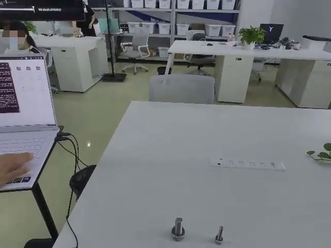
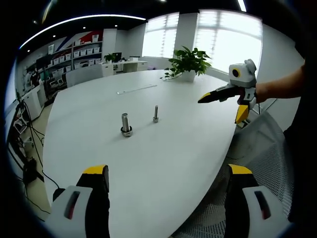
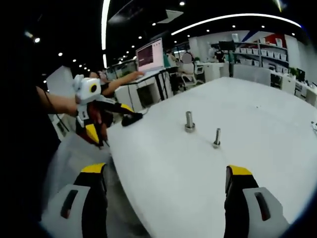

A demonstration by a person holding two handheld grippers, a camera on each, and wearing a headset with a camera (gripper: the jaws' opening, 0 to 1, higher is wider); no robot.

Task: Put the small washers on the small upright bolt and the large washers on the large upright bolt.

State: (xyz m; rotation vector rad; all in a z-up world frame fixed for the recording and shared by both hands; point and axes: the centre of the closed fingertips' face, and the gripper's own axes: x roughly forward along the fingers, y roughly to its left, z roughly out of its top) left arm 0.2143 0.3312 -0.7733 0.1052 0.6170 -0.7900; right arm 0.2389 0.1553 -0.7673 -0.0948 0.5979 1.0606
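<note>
The large upright bolt [image 1: 178, 229] stands near the front edge of the white table [image 1: 207, 134], with a wider ring around its foot. The small upright bolt [image 1: 219, 235] stands just to its right. In the left gripper view the large bolt [image 2: 126, 124] and small bolt [image 2: 155, 114] stand well ahead of my left gripper [image 2: 167, 173], which is open and holds nothing. My right gripper [image 3: 166, 171] is open too, off the table edge, with the large bolt [image 3: 189, 121] and small bolt [image 3: 217, 138] ahead. Each gripper is held in the air beside the table.
A white power strip [image 1: 247, 164] lies mid-table, and plant leaves [image 1: 323, 152] reach in at the right edge. A laptop [image 1: 23, 103] with a hand on it sits on a stand to the left. A grey chair [image 1: 182, 89] stands behind the table.
</note>
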